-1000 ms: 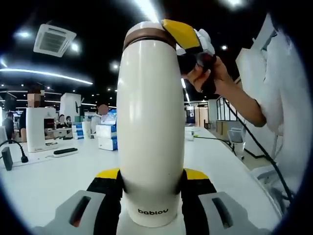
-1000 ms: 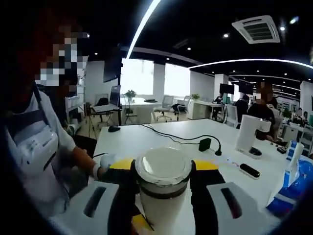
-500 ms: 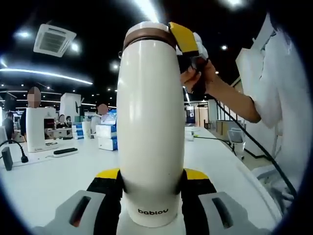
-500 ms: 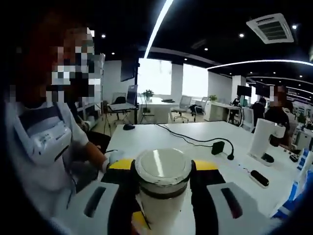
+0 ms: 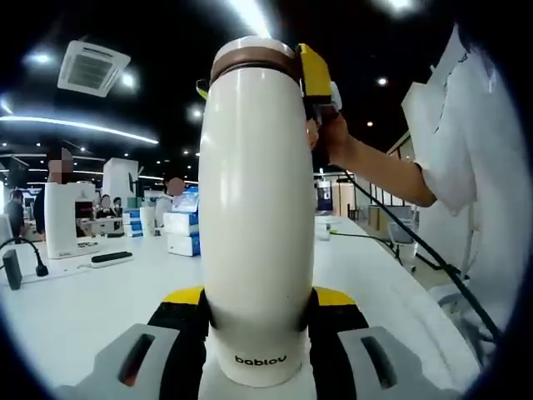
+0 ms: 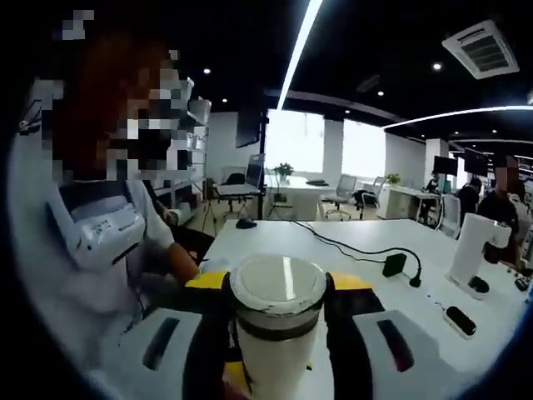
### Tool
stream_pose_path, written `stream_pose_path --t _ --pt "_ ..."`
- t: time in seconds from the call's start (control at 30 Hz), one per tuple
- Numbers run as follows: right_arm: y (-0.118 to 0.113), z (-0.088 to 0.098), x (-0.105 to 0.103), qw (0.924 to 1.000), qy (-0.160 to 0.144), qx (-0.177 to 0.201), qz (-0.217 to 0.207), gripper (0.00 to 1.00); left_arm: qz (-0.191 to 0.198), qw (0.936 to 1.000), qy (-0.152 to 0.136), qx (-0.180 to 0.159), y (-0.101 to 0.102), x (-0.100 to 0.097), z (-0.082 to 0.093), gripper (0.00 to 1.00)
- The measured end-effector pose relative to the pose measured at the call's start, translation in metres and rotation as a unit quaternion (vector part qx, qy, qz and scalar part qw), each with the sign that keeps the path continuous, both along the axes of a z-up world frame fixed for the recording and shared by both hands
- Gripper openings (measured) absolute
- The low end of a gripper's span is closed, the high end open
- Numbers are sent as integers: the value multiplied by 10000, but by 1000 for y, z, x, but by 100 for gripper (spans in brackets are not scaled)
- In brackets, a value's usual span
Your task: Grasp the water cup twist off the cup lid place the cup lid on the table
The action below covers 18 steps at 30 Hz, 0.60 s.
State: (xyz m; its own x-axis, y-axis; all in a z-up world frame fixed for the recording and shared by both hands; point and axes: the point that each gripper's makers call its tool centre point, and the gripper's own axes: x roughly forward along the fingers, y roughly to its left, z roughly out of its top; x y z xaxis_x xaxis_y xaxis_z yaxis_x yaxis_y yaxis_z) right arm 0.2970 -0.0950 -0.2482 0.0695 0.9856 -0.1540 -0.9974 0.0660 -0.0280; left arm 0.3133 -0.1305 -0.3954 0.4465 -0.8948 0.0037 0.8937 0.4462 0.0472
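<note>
A tall cream water cup (image 5: 256, 225) marked "bablov" stands upright between the jaws of my left gripper (image 5: 258, 310), which is shut on its lower body. Its white lid (image 6: 277, 287) with a brown band (image 5: 254, 58) sits on top. My right gripper (image 6: 277, 293) is shut on that lid, one yellow-tipped jaw on each side. In the left gripper view the right gripper (image 5: 316, 77) shows beside the cup's top, held by a person's hand (image 5: 333, 137).
A white table (image 5: 75, 308) spreads under the cup. On it stand a white machine (image 5: 67, 218), stacked boxes (image 5: 181, 233) and a black cable (image 6: 358, 250). A person in a white top (image 6: 100, 250) is close on one side. Other people stand far off.
The right gripper has turned around the cup's top with the lid in its jaws; the background in its view has swung sideways. The left gripper and cup have held still.
</note>
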Motion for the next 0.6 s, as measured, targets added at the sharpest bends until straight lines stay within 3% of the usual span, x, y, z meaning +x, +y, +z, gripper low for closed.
stream_pose_path --t 0.1,0.17,0.3,0.4,0.47,0.53,0.57,0.6 --pt "0 -4 2 9998 95 -89 -137 50 -2 10000 2 -2 0 0 0 48" --pt "-1 -6 4 9993 -51 -215 -291 54 -4 10000 1 -3 -1 0 0 48" --pt "-6 0 4 9959 61 -174 -890 74 -5 10000 -5 -1 -1 0 0 48" --pt "-19 6 10 9850 -36 -213 -1710 79 -7 10000 -8 -2 -1 0 0 48" --pt "-36 19 9 9665 -129 82 -2563 83 -8 10000 -9 2 -1 0 -1 48" --pt "-43 27 5 9563 -256 283 -2898 86 -7 10000 -13 4 -1 0 -1 48" --pt "-45 34 -4 9492 -324 568 -3077 87 -7 10000 -11 4 -1 0 -1 48" --pt "-45 33 -10 9468 -298 610 -3147 89 -7 10000 -9 4 -1 0 -1 48"
